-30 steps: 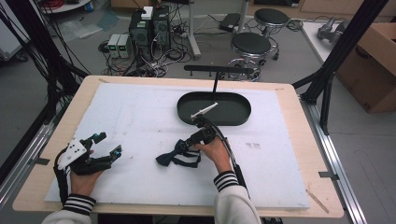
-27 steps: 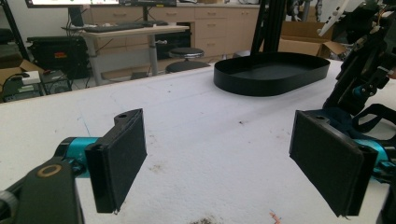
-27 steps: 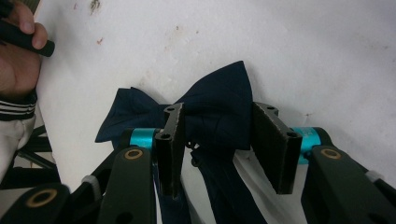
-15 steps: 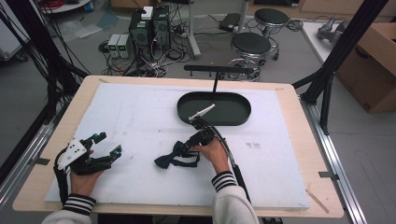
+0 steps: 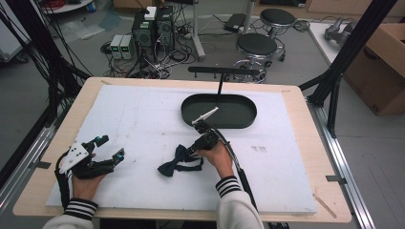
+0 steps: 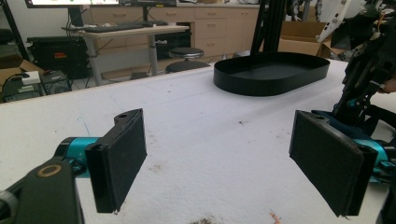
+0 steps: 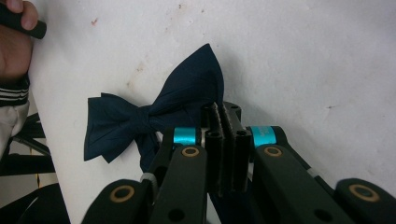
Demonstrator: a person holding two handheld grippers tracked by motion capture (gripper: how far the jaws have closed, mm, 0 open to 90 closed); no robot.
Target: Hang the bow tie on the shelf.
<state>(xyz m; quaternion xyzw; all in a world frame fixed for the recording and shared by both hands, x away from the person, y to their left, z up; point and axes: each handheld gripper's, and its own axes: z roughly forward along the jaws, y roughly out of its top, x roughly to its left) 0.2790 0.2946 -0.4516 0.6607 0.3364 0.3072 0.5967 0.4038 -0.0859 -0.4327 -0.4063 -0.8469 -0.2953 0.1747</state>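
Bow tie point(image 5: 177, 160), dark blue, lies on the white mat point(image 5: 143, 124) near the front middle of the wooden table point(image 5: 296, 95). A black oval tray point(image 5: 248, 119) sits farther back. Stools and computers stand behind. The right gripper point(image 5: 191, 151) pinches the bow tie, jaws closed. The left gripper point(image 5: 109, 147) rests at the left, jaws wide apart, holding nothing.

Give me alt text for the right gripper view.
A hand-held gripper, jaws shut, pinches the near wing of a dark navy bow tie lying on a white table cover. A hand shows at top left.
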